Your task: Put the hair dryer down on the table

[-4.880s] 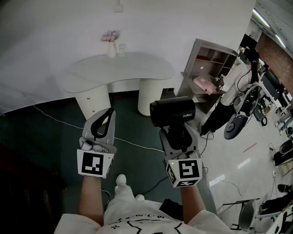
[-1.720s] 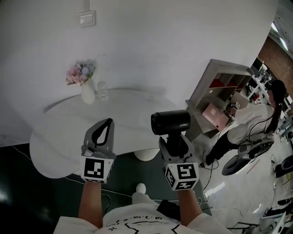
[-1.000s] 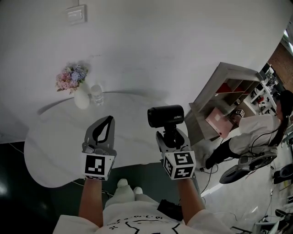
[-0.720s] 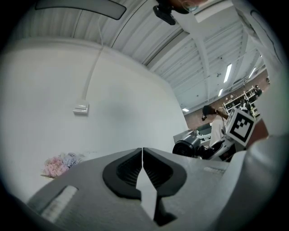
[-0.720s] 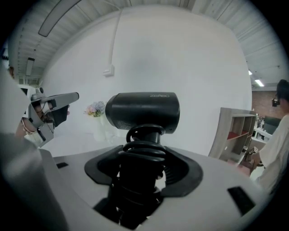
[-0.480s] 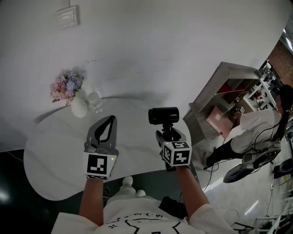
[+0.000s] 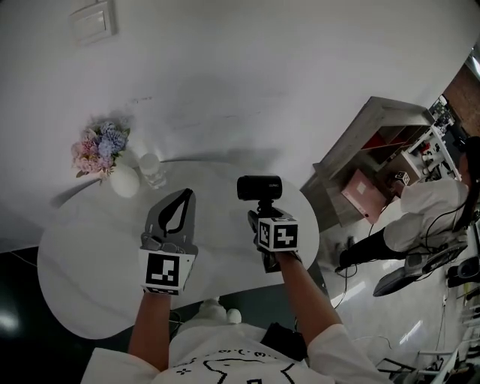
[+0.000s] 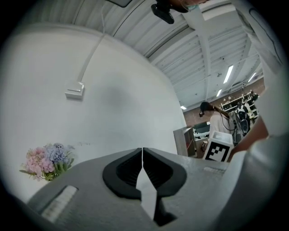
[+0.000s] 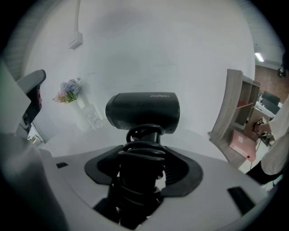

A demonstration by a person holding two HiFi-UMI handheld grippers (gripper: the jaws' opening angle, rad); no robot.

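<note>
A black hair dryer [image 7: 259, 187] [image 9: 142, 111] stands upright above the white table [image 7: 82, 247], its barrel level, its cord coiled round the handle. My right gripper [image 7: 264, 211] [image 9: 140, 178] is shut on that wrapped handle, over the table's right part. My left gripper [image 7: 175, 212] [image 8: 142, 160] hovers above the table's middle, to the left of the dryer; its jaws are shut with nothing between them.
A white vase of pink and blue flowers [image 7: 101, 150] and a clear glass [image 7: 152, 170] stand at the table's far left, against the white wall. A grey shelf unit [image 7: 367, 161] stands to the right, with a person [image 7: 424, 214] beyond it. A wall switch [image 7: 91, 19] is high up.
My right gripper has carried the hair dryer forward and to the left, further over the table. The table has drawn closer under both grippers. The left gripper stays shut.
</note>
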